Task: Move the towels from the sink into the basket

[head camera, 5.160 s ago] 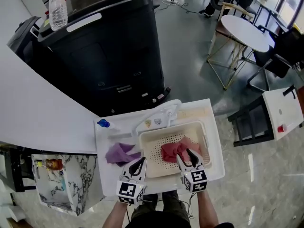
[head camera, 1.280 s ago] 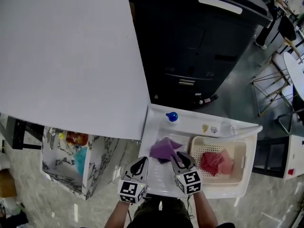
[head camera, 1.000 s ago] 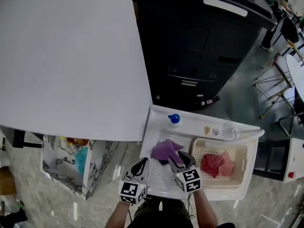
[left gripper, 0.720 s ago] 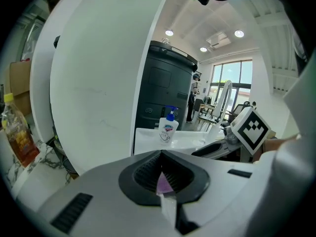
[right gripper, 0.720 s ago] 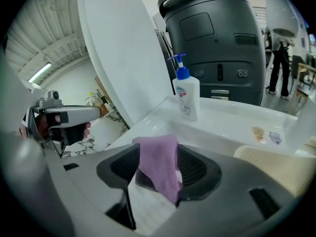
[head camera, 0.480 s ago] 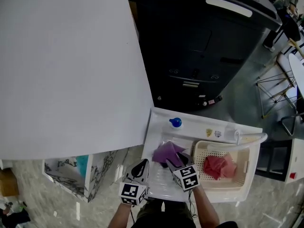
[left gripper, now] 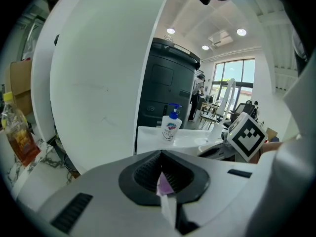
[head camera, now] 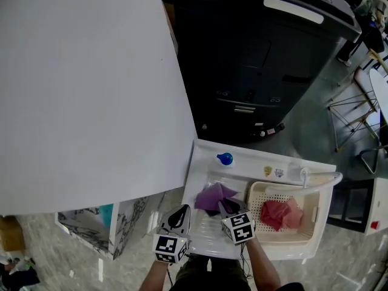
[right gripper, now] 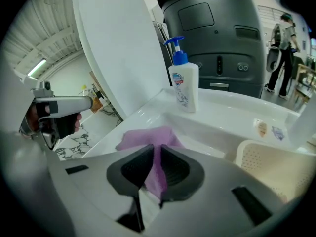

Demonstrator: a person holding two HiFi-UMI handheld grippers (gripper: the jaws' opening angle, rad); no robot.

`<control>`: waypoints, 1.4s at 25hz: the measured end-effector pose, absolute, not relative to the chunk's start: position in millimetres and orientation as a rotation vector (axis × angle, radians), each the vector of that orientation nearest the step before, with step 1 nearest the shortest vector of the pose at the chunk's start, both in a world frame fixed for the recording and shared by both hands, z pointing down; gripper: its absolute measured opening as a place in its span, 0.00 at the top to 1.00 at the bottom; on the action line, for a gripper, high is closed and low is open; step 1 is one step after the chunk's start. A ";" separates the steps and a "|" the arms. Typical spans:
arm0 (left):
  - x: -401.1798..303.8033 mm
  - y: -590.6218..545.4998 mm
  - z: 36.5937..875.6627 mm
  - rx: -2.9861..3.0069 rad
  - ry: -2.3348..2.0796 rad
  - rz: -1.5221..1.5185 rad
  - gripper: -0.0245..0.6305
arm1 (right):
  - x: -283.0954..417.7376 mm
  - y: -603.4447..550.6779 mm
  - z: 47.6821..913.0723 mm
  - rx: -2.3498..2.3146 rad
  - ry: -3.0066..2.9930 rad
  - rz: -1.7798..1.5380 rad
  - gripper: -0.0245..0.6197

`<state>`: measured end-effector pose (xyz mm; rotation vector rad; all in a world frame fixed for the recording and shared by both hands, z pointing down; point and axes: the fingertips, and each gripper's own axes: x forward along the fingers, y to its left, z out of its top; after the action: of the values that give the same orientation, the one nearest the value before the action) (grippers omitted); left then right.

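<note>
Right gripper (head camera: 228, 206): jaws just closing, now pinching the purple towel (head camera: 212, 196) in the sink (head camera: 205, 232). Left gripper (head camera: 179, 213): jaws together, idle. Recommended: lift clear of the rim, then carry right into the basket (head camera: 285, 240), beside the red towel (head camera: 276, 214).

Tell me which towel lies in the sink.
The purple towel: it lies in the sink, the red towel and pink towel in the basket.

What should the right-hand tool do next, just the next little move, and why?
Probably lift straight up. The right gripper has just been closing its jaws and now pinches the purple towel, which lies in the sink; the basket, already holding a red towel, waits beside it.
</note>
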<state>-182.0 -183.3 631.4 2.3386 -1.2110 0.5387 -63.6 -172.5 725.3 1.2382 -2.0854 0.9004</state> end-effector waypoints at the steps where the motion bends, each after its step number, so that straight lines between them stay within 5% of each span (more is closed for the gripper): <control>1: -181.7 -182.7 631.1 2.340 -1.212 0.538 0.96 | -63.0 -171.8 724.7 1.238 -2.089 0.902 0.86; 35: -189.8 -138.2 565.3 2.502 -1.222 0.437 0.96 | -53.2 -147.7 602.4 1.531 -2.251 0.669 0.90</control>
<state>-189.8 -138.2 565.3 2.5017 -1.2225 0.4372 -53.2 -147.7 602.4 1.5308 -2.2512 0.6685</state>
